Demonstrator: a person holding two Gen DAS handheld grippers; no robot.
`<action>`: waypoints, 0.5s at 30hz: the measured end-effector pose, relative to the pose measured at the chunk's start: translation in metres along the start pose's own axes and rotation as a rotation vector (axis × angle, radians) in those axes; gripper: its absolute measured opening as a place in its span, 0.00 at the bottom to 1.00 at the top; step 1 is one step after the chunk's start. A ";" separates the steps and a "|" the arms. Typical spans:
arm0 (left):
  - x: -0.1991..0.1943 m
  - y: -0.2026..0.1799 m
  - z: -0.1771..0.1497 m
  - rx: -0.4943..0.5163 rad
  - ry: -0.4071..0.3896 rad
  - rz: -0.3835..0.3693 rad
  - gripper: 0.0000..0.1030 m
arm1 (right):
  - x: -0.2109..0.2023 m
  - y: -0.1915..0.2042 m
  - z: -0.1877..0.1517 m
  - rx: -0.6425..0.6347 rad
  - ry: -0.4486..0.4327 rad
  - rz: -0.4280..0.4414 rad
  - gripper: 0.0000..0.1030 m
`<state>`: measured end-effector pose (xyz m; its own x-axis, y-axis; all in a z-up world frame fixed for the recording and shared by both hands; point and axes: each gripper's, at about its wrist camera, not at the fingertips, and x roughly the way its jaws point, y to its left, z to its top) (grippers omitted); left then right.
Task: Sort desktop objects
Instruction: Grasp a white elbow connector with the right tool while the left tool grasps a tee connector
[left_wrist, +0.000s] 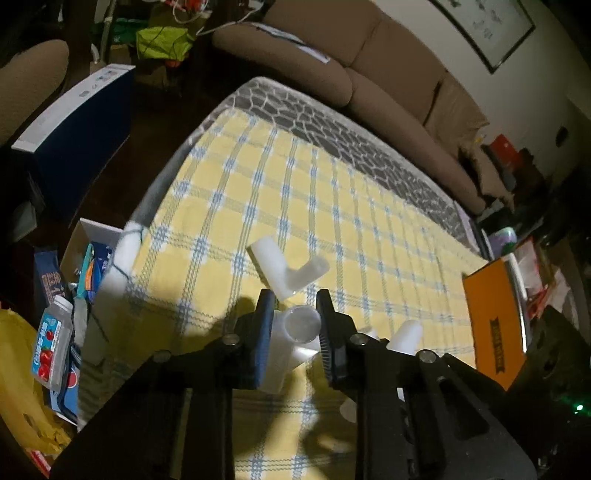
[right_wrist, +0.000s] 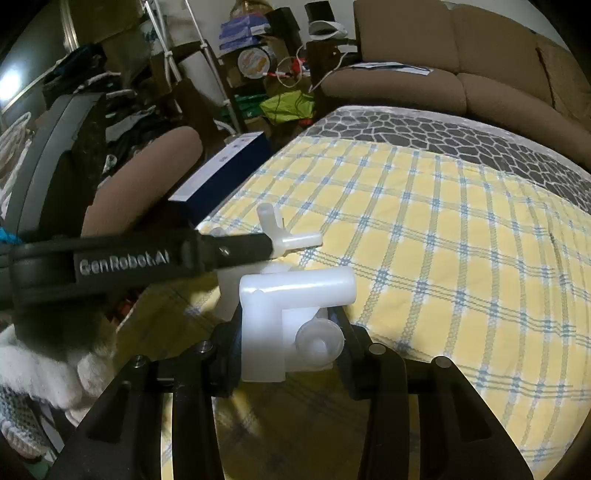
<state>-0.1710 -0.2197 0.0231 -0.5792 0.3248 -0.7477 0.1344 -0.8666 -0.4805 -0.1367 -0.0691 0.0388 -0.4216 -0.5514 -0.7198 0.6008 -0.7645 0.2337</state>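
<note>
Several white plastic pipe fittings are on a yellow-and-blue checked cloth (left_wrist: 332, 206). My left gripper (left_wrist: 295, 317) is shut on one white fitting (left_wrist: 299, 326), with both pads pressed against its sides. A second, L-shaped fitting (left_wrist: 284, 266) lies just beyond the fingertips and touches the held one. My right gripper (right_wrist: 290, 328) is shut on a larger three-way fitting (right_wrist: 266, 314), held a little above the cloth. In the right wrist view the left gripper (right_wrist: 267, 246) reaches in from the left, with white fitting arms (right_wrist: 295, 240) showing at its tips.
An orange box (left_wrist: 495, 321) sits at the table's right edge. White stubs of another fitting (left_wrist: 406, 336) show right of the left gripper. Left of the table stand a blue-and-white carton (left_wrist: 74, 122), a box of snacks and a bottle (left_wrist: 51, 347). A brown sofa (left_wrist: 369, 66) lies beyond.
</note>
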 end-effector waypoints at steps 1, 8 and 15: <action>-0.002 0.000 0.001 -0.003 -0.002 -0.009 0.19 | -0.002 0.000 0.000 -0.003 -0.002 -0.002 0.41; 0.005 0.001 -0.004 0.020 0.006 0.036 0.25 | -0.017 -0.004 0.004 -0.010 -0.011 -0.011 0.40; 0.020 -0.010 -0.012 0.103 0.008 0.121 0.66 | -0.019 -0.013 -0.002 0.006 -0.003 -0.011 0.40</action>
<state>-0.1741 -0.1999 0.0073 -0.5570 0.2181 -0.8013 0.1195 -0.9338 -0.3372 -0.1352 -0.0479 0.0484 -0.4300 -0.5443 -0.7203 0.5922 -0.7723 0.2300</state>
